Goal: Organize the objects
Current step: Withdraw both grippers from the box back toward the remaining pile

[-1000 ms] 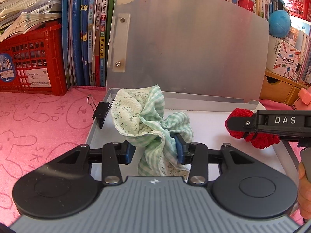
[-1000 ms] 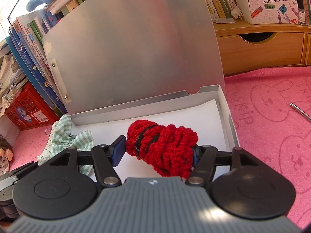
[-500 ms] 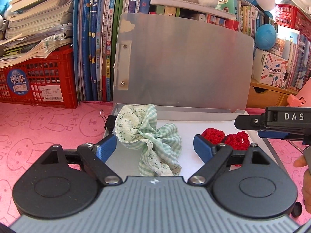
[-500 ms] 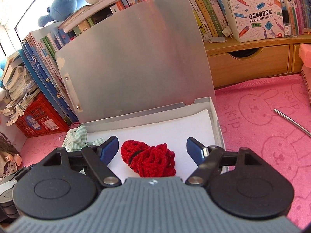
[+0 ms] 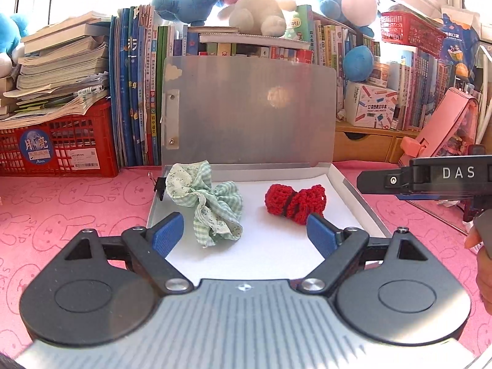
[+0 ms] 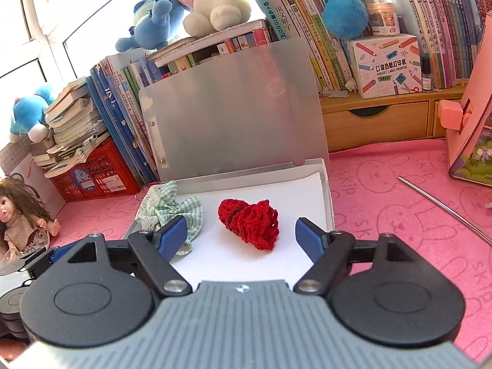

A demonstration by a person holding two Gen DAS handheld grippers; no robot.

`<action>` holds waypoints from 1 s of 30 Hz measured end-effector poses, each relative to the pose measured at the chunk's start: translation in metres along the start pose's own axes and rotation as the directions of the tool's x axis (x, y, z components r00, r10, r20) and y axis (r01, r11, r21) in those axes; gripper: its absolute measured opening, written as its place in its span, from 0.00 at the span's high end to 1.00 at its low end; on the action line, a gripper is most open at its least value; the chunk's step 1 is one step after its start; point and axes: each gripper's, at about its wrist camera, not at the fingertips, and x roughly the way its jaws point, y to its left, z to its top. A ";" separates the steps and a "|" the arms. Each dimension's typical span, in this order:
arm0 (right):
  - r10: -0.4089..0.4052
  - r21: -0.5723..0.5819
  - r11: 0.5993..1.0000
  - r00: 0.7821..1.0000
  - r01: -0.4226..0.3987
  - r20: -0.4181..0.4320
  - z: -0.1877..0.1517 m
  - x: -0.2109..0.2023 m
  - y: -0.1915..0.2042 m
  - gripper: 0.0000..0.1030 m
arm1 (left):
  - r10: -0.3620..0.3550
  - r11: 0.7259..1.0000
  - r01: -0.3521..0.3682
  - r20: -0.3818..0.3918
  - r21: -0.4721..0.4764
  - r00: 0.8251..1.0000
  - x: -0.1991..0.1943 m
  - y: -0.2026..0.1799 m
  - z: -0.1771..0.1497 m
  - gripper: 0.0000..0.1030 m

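A green checked cloth scrunchie point(image 5: 209, 203) lies at the left of the open grey file box point(image 5: 356, 196) on its white paper. A red crocheted scrunchie point(image 5: 293, 204) lies to its right. My left gripper point(image 5: 246, 235) is open and empty, pulled back above the box's near edge. In the right wrist view the red scrunchie point(image 6: 249, 223) and the green scrunchie point(image 6: 170, 207) lie in the box point(image 6: 327, 203). My right gripper point(image 6: 241, 240) is open and empty, just short of the red scrunchie. It shows side-on in the left wrist view point(image 5: 430, 180).
The box lid point(image 5: 249, 110) stands upright behind. A black binder clip point(image 5: 160, 184) sits at the box's left rim. A red crate point(image 5: 58, 147), books and plush toys line the back. A metal rod point(image 6: 442, 206) lies on the pink mat at right. A doll point(image 6: 24, 215) sits far left.
Both grippers opened and let go of their scrunchies, the green one left and the red one right. Both then drew back and up from the box.
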 end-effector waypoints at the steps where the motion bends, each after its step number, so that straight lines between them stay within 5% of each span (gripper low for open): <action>1: 0.001 -0.007 1.000 1.000 -0.001 0.004 -0.003 -0.007 0.001 0.17 | -0.005 1.000 0.005 0.003 0.010 1.000 -0.006 -0.003 -0.003 0.13; 12: 0.022 -0.049 0.999 0.998 -0.019 0.051 -0.043 -0.063 0.008 0.17 | -0.072 0.997 0.071 0.026 0.032 0.997 -0.061 -0.023 -0.038 0.13; 30: 0.028 -0.136 0.991 0.997 -0.017 0.078 -0.108 -0.107 0.021 0.16 | -0.084 0.996 0.083 0.032 0.035 0.996 -0.100 -0.031 -0.097 0.13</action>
